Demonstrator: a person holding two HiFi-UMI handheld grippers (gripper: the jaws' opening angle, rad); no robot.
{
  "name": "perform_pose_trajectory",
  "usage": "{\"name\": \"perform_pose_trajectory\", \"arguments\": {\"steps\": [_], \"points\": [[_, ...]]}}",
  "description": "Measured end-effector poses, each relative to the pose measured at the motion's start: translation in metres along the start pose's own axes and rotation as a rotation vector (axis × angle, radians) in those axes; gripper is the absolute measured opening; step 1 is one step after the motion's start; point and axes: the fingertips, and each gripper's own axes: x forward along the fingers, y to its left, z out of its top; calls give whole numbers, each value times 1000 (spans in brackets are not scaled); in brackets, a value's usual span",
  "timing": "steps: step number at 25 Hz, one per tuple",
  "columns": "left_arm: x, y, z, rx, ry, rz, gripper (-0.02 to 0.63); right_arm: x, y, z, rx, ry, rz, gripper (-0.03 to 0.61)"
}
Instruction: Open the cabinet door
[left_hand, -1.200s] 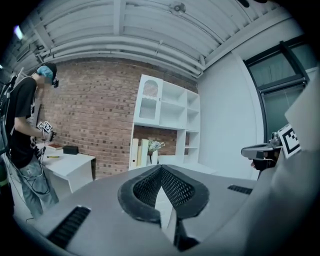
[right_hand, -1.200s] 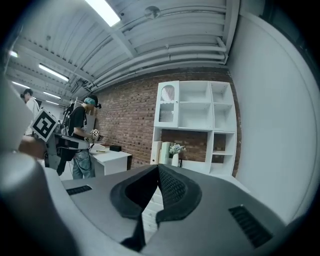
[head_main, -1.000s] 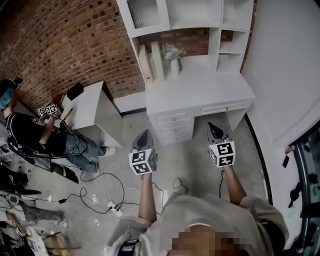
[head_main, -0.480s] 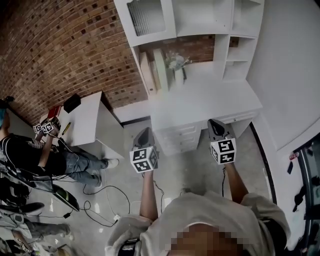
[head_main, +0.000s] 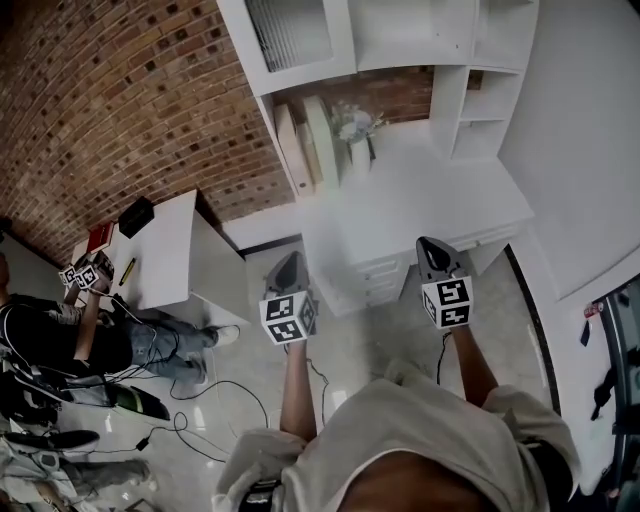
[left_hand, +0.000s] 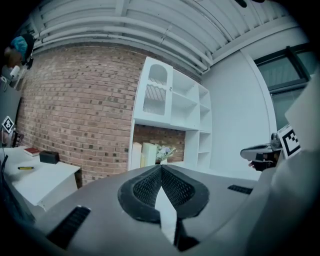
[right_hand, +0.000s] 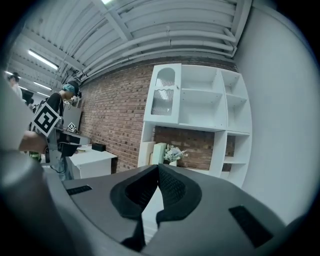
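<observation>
The white desk unit stands against the brick wall, and its cabinet door (head_main: 288, 30) with a ribbed pane closes the top left compartment. That door (left_hand: 156, 92) also shows in the left gripper view, and in the right gripper view the door (right_hand: 165, 95) is shut too. My left gripper (head_main: 290, 268) is held out level over the floor, short of the desk front, jaws together and empty. My right gripper (head_main: 432, 250) is level beside it, near the desk drawers (head_main: 385, 275), also shut on nothing. Both point at the unit from a distance.
On the desktop stand upright books (head_main: 300, 130) and a vase of flowers (head_main: 355, 125). A white side table (head_main: 165, 250) sits left of the desk. A person (head_main: 90, 340) sits on the floor at far left among cables (head_main: 200, 400). A white wall (head_main: 590, 150) closes the right side.
The desk unit has come nearer and lower in the head view as both grippers advanced toward it together. The seated person has slid toward the left edge. Both jaws stayed shut.
</observation>
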Motion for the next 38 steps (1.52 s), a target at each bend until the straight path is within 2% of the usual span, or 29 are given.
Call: {"name": "perform_pose_trajectory", "arguments": {"steps": [7, 12, 29, 38], "points": [[33, 12, -10, -14, 38, 1, 26, 37, -6, -11, -7, 28, 32, 14], [67, 18, -6, -4, 27, 3, 26, 68, -23, -12, -4, 16, 27, 14], [223, 48, 55, 16, -3, 50, 26, 228, -102, 28, 17, -48, 61, 14], [294, 70, 73, 19, -25, 88, 26, 308, -128, 33, 16, -51, 102, 14]]}}
